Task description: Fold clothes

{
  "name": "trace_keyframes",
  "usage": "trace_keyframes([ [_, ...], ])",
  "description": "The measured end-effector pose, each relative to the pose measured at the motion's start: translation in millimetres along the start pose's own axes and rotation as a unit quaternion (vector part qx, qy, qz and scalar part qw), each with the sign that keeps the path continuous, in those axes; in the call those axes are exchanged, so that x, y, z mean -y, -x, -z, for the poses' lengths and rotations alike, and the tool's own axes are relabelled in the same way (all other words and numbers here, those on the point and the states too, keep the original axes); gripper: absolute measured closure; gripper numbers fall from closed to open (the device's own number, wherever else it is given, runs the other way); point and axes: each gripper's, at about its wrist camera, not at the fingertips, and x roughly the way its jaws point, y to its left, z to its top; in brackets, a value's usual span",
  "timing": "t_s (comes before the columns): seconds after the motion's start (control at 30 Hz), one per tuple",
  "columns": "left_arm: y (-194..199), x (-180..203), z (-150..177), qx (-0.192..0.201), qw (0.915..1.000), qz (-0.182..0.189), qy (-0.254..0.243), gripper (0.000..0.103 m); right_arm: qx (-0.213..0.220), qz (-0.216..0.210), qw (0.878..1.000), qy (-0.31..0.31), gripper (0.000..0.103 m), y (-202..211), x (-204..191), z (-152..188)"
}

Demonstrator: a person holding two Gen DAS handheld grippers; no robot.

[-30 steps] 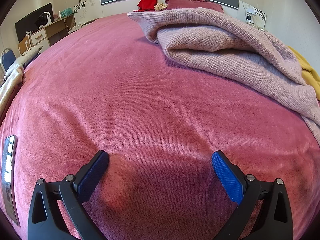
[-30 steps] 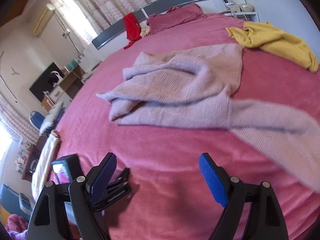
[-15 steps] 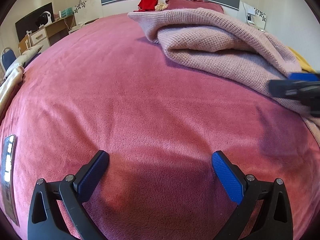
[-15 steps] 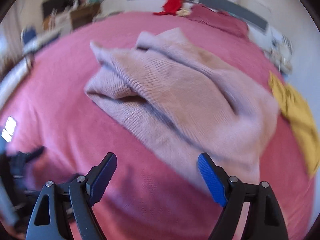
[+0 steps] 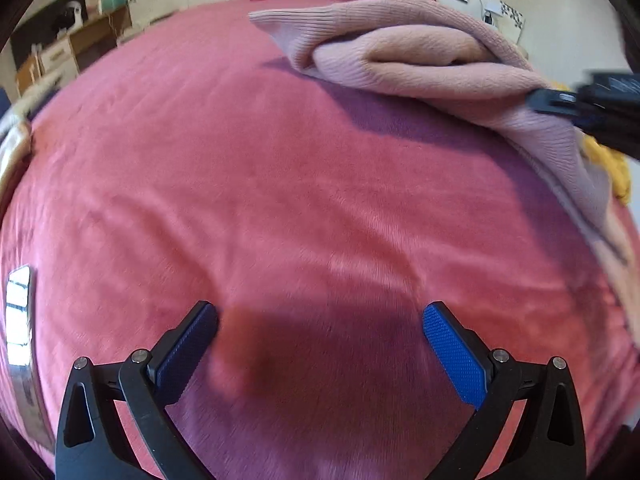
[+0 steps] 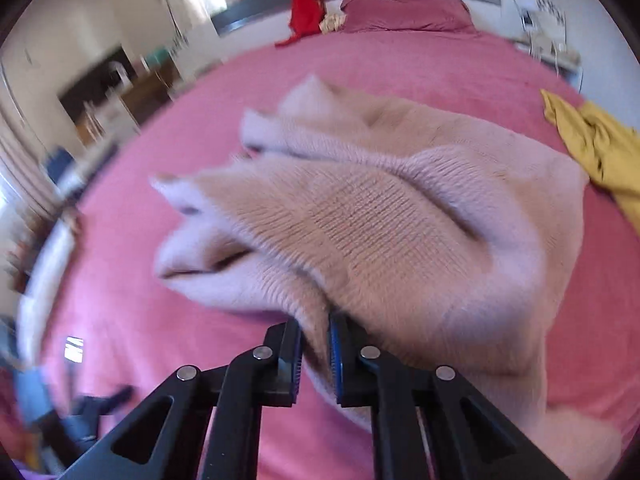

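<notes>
A pale pink knit sweater (image 6: 400, 216) lies crumpled on the pink bedspread (image 6: 168, 160). My right gripper (image 6: 315, 344) is shut on a fold of its near edge and lifts the knit a little. In the left wrist view the sweater (image 5: 420, 64) lies at the far right, with the right gripper (image 5: 592, 108) pinching it at the frame's right edge. My left gripper (image 5: 320, 340) is open and empty, low over bare bedspread (image 5: 260, 180), well short of the sweater.
A yellow garment (image 6: 600, 148) lies to the right of the sweater. A red garment (image 6: 306, 4) hangs on the headboard beside a pink pillow (image 6: 404, 12). A phone (image 5: 18, 332) lies at the bed's left edge. A desk (image 5: 68, 48) stands at far left.
My right gripper has moved onto the sweater's near edge and shut on it, raising the knit. My left gripper stays open and has moved a little.
</notes>
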Motion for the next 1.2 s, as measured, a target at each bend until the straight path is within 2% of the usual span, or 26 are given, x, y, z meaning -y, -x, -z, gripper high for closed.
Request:
trace_keyframes([
  [0.07,21.0,-14.8,2.3,0.012,0.9997,0.0,0.022,0.0,0.016,-0.057,0.998,-0.02,0.102,35.5,-6.7,11.6],
  [0.17,57.1,-37.4,9.8,0.054,0.9974,-0.019,0.044,0.0,0.017,-0.098,0.995,0.004,0.103,82.3,-32.6,43.0],
  [0.27,83.4,-51.0,19.7,0.086,0.9944,-0.029,0.054,0.0,0.004,-0.076,0.995,0.066,0.096,95.8,-63.5,69.5],
  [0.33,93.4,-58.1,28.7,0.088,0.9937,-0.031,0.062,0.0,0.002,-0.036,0.994,0.104,0.077,94.3,-81.9,76.2],
  [0.37,98.7,-60.5,34.8,0.087,0.9936,-0.028,0.067,0.0,0.005,-0.007,0.993,0.119,0.077,89.5,-91.0,72.2],
  [0.43,109.0,-64.5,43.0,0.089,0.9928,-0.018,0.078,0.0,0.011,0.024,0.989,0.143,0.077,69.3,-109.8,53.9],
  [0.53,114.1,-72.3,39.9,0.097,0.9919,-0.018,0.081,0.0,-0.002,0.053,0.981,0.189,0.076,14.0,-138.4,12.1],
  [0.63,118.3,-75.9,45.3,0.099,0.9919,-0.022,0.076,0.0,-0.052,0.099,0.961,0.253,0.076,-54.6,-170.2,-14.0],
  [0.7,118.5,-82.7,46.5,0.099,0.9918,-0.023,0.077,0.0,-0.085,0.145,0.942,0.29,0.076,-96.8,-184.7,-23.2],
  [0.77,117.2,-90.7,46.2,0.098,0.9916,-0.024,0.08,0.0,-0.116,0.189,0.924,0.311,0.078,-135.1,-186.1,-29.2],
  [0.8,116.3,-94.6,45.4,0.098,0.9915,-0.027,0.081,0.0,-0.128,0.201,0.921,0.31,0.093,-148.7,-182.5,-32.3],
  [0.83,115.2,-98.6,44.5,0.098,0.9913,-0.03,0.083,0.0,-0.132,0.194,0.928,0.289,0.098,-153.2,-174.6,-37.7],
  [0.87,113.8,-102.5,43.1,0.099,0.991,-0.034,0.084,0.0,-0.122,0.167,0.944,0.256,0.099,-142.6,-165.4,-44.5],
  [0.93,111.3,-109.5,40.0,0.102,0.9901,-0.041,0.087,0.0,-0.083,0.095,0.974,0.186,0.099,-103.3,-147.9,-57.2],
  [1.0,109.4,-112.1,35.1,0.112,0.9887,-0.042,0.091,0.0,-0.044,0.022,0.992,0.113,0.1,-64.0,-130.5,-69.9],
  [1.07,107.6,-114.0,29.8,0.121,0.9873,-0.043,0.093,0.0,-0.001,-0.053,0.997,0.057,0.1,-8.6,-115.7,-76.9],
  [1.2,110.0,-104.6,14.6,0.135,0.9858,-0.034,0.094,0.0,0.067,-0.148,0.987,0.014,0.099,102.0,-96.6,-68.4],
])
